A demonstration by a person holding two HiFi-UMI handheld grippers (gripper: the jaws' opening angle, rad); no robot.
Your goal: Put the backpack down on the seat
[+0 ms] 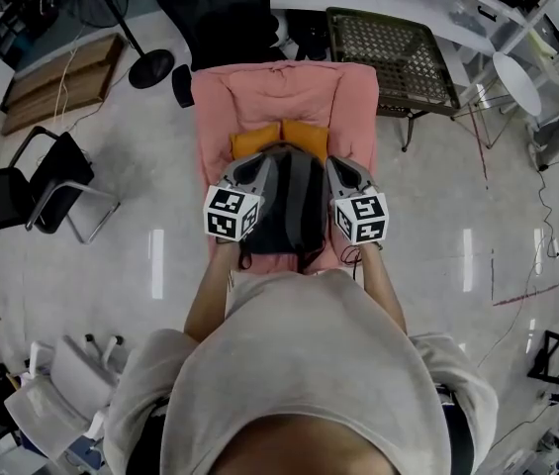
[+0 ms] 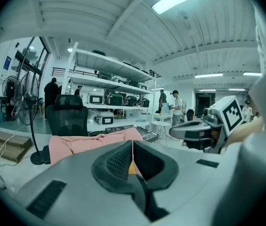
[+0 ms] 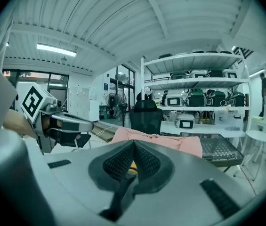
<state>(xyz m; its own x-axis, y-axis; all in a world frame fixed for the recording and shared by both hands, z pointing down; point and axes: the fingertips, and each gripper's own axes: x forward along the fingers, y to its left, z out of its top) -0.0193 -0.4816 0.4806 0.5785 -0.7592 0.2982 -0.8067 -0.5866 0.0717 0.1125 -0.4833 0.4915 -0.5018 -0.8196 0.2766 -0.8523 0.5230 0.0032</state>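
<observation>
Backpack (image 1: 284,201): hung upright over pink seat (image 1: 259,92), left gripper (image 1: 256,164) and right gripper (image 1: 339,164) fingers clamped tight on its straps (image 2: 142,189), ready for lowering.

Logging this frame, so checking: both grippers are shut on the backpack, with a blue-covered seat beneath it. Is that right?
One thing is wrong: the seat is covered in pink, not blue, as the head view shows. The rest stands: the left gripper and right gripper are both shut on the backpack.
</observation>
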